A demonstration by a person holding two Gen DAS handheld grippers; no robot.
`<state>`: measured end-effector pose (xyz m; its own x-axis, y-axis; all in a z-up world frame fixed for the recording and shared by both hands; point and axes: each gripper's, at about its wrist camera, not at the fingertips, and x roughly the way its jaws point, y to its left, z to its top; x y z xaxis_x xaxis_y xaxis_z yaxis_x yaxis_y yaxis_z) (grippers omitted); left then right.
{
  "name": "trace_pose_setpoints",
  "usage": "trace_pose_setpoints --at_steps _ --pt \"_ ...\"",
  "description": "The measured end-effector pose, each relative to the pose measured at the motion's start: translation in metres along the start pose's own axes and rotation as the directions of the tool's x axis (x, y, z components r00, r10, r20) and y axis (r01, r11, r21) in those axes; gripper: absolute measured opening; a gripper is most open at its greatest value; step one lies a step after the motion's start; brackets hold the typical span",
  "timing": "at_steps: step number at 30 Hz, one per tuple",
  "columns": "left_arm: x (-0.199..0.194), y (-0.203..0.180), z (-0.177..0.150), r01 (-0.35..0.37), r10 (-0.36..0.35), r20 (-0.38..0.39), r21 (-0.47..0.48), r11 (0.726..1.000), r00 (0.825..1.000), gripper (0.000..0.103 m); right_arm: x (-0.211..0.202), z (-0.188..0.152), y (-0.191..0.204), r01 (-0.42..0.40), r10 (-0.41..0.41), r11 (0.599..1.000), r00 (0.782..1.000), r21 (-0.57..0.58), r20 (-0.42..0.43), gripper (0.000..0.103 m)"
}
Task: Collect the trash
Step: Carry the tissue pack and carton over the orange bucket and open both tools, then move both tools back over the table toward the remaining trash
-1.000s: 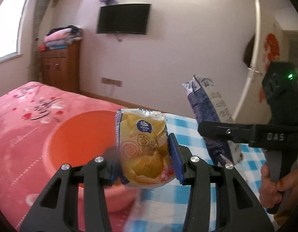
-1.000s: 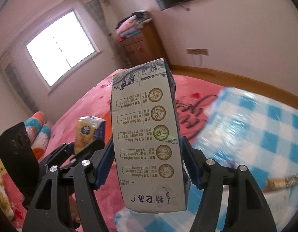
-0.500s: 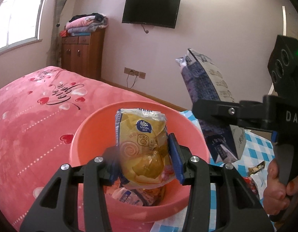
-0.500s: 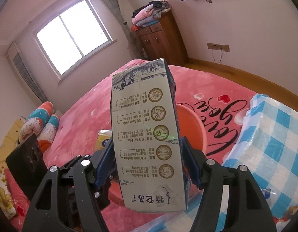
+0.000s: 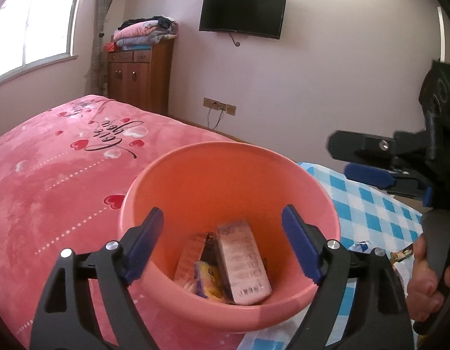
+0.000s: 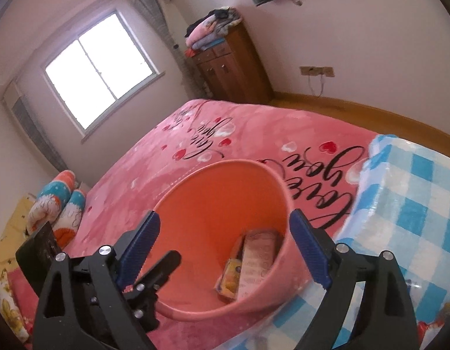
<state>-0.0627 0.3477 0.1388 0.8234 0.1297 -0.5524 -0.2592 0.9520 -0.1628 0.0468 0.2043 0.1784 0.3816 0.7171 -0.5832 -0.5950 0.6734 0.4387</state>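
A pink plastic basin [image 5: 195,175] [image 6: 225,192] stands on the bed beside the checked cloth. Inside it lie the milk carton [image 5: 244,262] [image 6: 255,259], the yellow tissue pack [image 5: 209,283] [image 6: 230,277] and other wrappers. My left gripper [image 5: 222,242] hovers over the basin's near rim, its jaws opening with nothing between them. My right gripper [image 6: 225,248] hangs over the basin too, jaws opening and empty; in the left wrist view it shows at the right [image 5: 350,157], held by a hand [image 5: 426,280].
A pink heart-print blanket [image 5: 58,175] covers the bed. A blue-and-white checked cloth [image 5: 379,213] [image 6: 408,198] lies to the right with small wrappers [image 5: 400,253] on it. A wooden cabinet [image 5: 140,75], wall TV [image 5: 242,14] and window [image 6: 102,73] stand behind. Pillows [image 6: 58,204] lie far left.
Both grippers have opened over the basin. The tissue pack dropped from the left one and the milk carton from the right; both now lie inside the basin.
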Motion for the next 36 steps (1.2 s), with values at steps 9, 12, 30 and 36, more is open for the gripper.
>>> trace_pose_setpoints --at_steps 9,12,30,36 --pt "-0.013 -0.018 -0.007 0.057 -0.057 0.026 0.02 0.998 0.998 0.087 -0.05 -0.037 -0.028 0.096 -0.097 0.995 0.993 0.028 0.072 0.093" --pt "-0.017 -0.027 -0.011 0.08 -0.081 0.028 0.03 0.996 0.996 0.088 -0.063 -0.05 -0.034 0.119 -0.122 0.992 0.989 0.038 0.089 0.094" --pt "-0.03 -0.089 -0.039 0.196 -0.195 -0.021 0.121 0.973 0.981 0.088 -0.137 -0.1 -0.067 0.241 -0.254 0.966 0.953 0.094 0.164 0.094" --pt "-0.033 -0.112 -0.052 0.235 -0.23 -0.052 0.154 0.96 0.972 0.088 -0.162 -0.118 -0.081 0.265 -0.287 0.955 0.941 0.134 0.179 0.094"
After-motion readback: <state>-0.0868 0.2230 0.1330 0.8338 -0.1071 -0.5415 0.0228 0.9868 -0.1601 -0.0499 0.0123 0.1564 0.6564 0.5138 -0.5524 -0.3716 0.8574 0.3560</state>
